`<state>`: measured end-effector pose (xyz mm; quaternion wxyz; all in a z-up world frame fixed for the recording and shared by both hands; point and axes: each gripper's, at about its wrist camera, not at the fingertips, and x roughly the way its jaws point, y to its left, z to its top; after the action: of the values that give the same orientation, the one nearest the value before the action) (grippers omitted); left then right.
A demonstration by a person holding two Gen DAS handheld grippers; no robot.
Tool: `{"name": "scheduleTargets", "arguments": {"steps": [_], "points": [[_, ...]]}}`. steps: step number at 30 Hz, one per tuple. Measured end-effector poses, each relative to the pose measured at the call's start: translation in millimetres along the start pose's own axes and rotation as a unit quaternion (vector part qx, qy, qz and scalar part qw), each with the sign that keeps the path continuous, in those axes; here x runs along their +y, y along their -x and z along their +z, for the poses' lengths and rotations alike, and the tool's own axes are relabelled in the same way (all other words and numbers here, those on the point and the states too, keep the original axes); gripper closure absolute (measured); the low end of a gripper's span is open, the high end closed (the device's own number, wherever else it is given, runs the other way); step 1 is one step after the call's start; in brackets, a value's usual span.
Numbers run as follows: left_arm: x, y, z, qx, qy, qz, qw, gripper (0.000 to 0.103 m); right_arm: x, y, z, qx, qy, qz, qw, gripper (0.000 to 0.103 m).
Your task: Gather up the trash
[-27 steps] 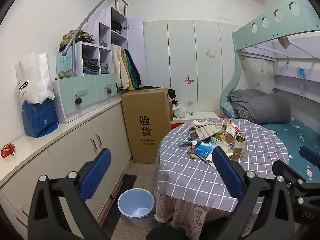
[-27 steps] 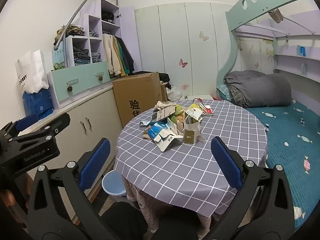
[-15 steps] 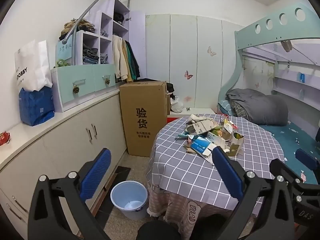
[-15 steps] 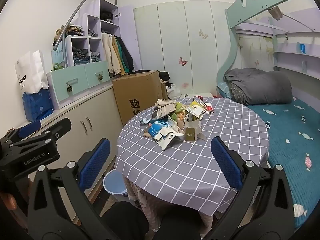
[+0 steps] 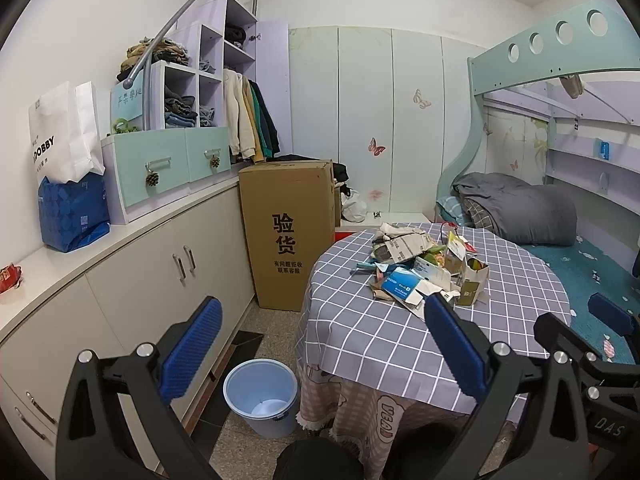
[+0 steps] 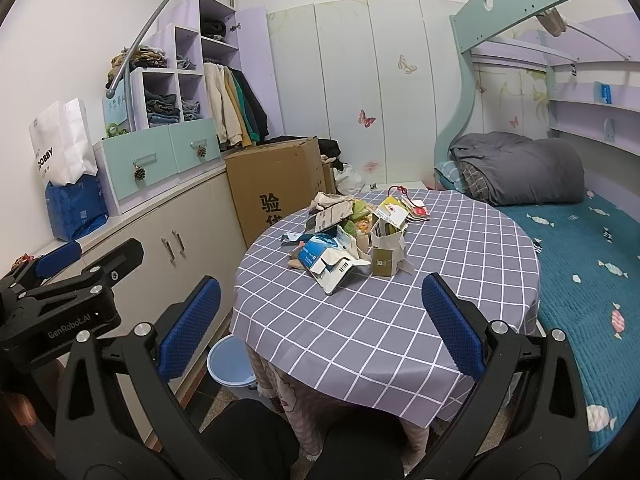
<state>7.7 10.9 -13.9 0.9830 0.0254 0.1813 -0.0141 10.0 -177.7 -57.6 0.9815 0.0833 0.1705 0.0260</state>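
Note:
A pile of trash [image 5: 424, 268], with torn cartons, paper scraps and a small brown box, lies on a round table with a grey checked cloth [image 5: 380, 340]. The pile also shows in the right wrist view [image 6: 352, 240]. A light blue bin [image 5: 261, 396] stands on the floor left of the table; its rim also peeks out in the right wrist view [image 6: 230, 364]. My left gripper [image 5: 320, 344] is open and empty, short of the table's near edge. My right gripper [image 6: 320, 320] is open and empty, over the table's near edge.
A tall cardboard box [image 5: 290, 232] stands behind the table by the white cabinets [image 5: 152, 280]. A bunk bed with a teal mattress [image 6: 580, 260] lies right of the table. The left gripper's body [image 6: 60, 300] shows at the left of the right wrist view.
Both grippers have drawn back and slightly up from the table, so the table and trash pile look farther away. Both stay open and empty.

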Motion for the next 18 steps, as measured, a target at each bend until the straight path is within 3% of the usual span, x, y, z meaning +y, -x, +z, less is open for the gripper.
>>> {"name": "scheduleTargets", "arguments": {"steps": [18], "points": [[-7.5, 1.2, -3.8, 0.000, -0.001, 0.003, 1.0000, 0.004, 0.4, -2.9, -1.8, 0.006, -0.002, 0.000, 1.000, 0.005]]}}
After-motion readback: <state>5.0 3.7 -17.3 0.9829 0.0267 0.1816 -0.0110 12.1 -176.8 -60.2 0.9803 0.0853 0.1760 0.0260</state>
